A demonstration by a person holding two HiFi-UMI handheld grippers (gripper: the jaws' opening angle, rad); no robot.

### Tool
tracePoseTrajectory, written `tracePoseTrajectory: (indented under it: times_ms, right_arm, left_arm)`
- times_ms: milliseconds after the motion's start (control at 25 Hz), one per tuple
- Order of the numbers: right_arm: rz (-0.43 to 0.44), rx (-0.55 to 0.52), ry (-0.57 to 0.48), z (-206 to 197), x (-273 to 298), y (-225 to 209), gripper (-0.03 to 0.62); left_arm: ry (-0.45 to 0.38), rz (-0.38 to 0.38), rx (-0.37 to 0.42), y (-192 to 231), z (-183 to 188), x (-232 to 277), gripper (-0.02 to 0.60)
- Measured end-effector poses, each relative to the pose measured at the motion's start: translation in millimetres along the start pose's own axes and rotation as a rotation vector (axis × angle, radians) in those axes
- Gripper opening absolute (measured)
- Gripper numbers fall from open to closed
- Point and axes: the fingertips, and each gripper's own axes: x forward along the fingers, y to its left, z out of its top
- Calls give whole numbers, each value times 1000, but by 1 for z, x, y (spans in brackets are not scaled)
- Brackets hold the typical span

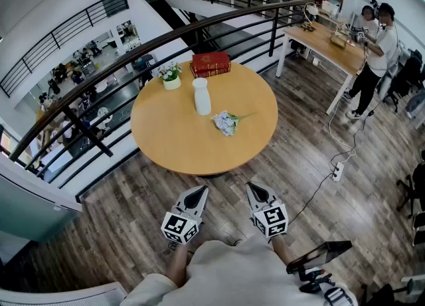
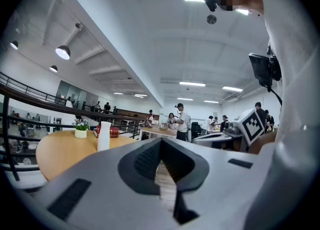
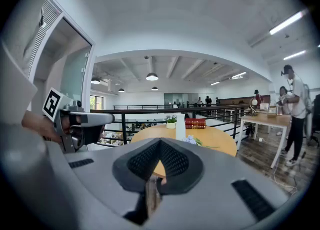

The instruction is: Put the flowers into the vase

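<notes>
Left claw (image 1: pixel 198 192), right claw (image 1: pixel 255 188) closed, vase (image 1: pixel 202 96), flowers (image 1: pixel 226 123), books (image 1: pixel 211 64) beyond

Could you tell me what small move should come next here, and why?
Probably carry the right gripper forward toward the flowers, opening its shut jaws: the flowers lie on the table beside the upright vase, and the gripper hangs well short of the table's edge.

Vase (image 1: pixel 202 95) centre of table (image 1: pixel 166 142); flowers (image 1: pixel 227 123) just front-right; books (image 1: pixel 210 63), potted plant (image 1: pixel 171 76) behind.
</notes>
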Motion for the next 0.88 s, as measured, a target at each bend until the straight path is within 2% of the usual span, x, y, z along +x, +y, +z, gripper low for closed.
tracePoseTrajectory:
  times_ms: [880]
  right_arm:
    - [34,4,0,-8,-16,-3,8]
  left_arm:
    - [8,28,5,-20,-4,-3,6]
